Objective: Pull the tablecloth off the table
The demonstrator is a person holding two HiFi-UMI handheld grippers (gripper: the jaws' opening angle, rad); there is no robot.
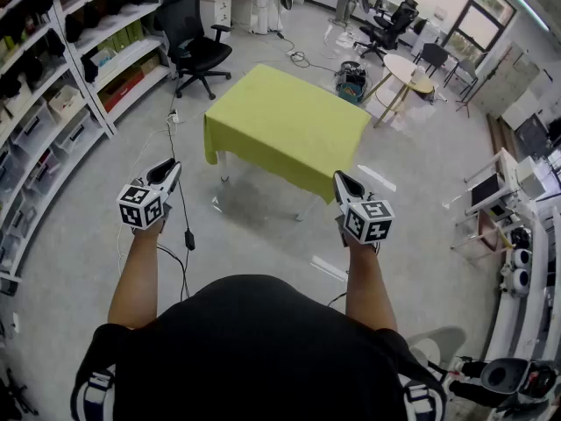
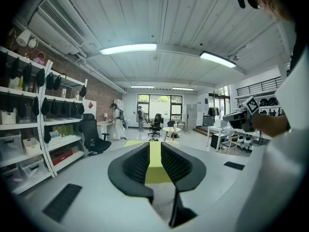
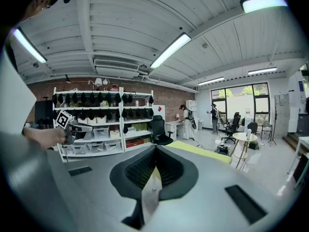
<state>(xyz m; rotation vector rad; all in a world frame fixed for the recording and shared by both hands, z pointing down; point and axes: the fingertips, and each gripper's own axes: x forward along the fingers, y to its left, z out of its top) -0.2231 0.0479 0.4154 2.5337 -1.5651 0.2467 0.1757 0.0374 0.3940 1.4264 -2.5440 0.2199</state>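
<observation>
Edges: yellow-green rectangular fabric tablecloth (image 1: 285, 130) hung down along near sides.
Room: grey floor (image 1: 263, 235) lay open around it.
Left gripper (image 1: 174, 167): jaws narrowly apart, empty.
Right gripper (image 1: 339, 177): jaws together, empty.

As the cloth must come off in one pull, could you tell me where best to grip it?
I'd take the cloth by its near hem, close to the two hanging corners, coming in level from that side. The top lies flat; that hem hangs free to pinch.
</observation>
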